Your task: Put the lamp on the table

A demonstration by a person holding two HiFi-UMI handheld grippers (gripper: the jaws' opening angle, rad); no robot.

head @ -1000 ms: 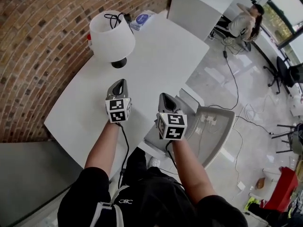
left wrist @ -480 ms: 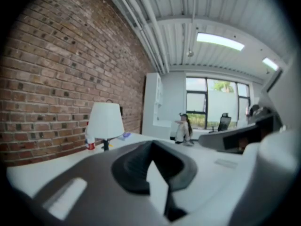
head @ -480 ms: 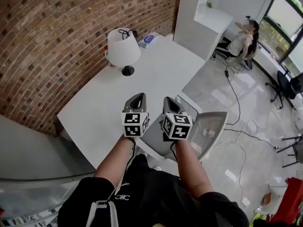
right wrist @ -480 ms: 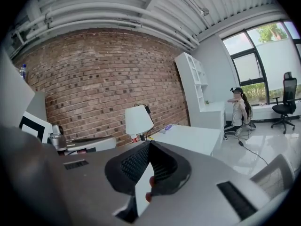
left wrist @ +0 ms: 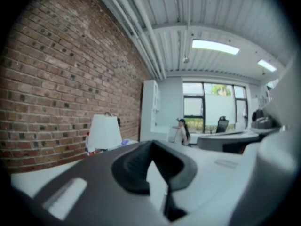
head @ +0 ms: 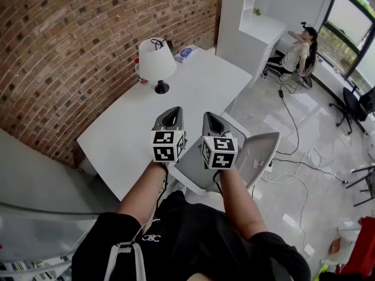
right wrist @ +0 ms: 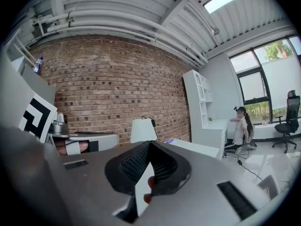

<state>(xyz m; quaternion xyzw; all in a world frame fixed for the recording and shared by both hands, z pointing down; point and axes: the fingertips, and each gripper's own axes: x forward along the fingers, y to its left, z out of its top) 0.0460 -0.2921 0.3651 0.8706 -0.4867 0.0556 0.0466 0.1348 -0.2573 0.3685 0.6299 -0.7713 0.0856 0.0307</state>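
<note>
- Lamp point(head: 157, 57) stands upright on the white bench point(head: 199, 92), at its far end close to the brick wall point(head: 70, 45). It has a white shade and a dark round foot point(head: 162, 89).
- A black cable point(head: 155, 41) lies looped on top of the shade.
- A small red thing point(head: 140, 78) sits just beside the lamp's foot on the wall side. What it is cannot be told.
- A packet with blue print point(head: 186, 52) lies on the bench behind the lamp.
- The left tongs point(head: 170, 113) hang over the bench's near edge, well apart from the lamp. They are pressed together with nothing between them.
- The right tongs point(head: 212, 122) are held just beside the left ones, above a grey chair point(head: 261, 154) that stands at the bench. They too are pressed together and carry nothing.
- From the left gripper view the lamp point(left wrist: 104, 132) shows far ahead past the tongs point(left wrist: 156, 173); from the right gripper view it point(right wrist: 143, 130) shows likewise beyond the tongs point(right wrist: 143, 182).
- A white shelf unit point(head: 243, 10) stands past the bench.
- A person point(head: 299, 48) sits at a far desk by the windows.
</note>
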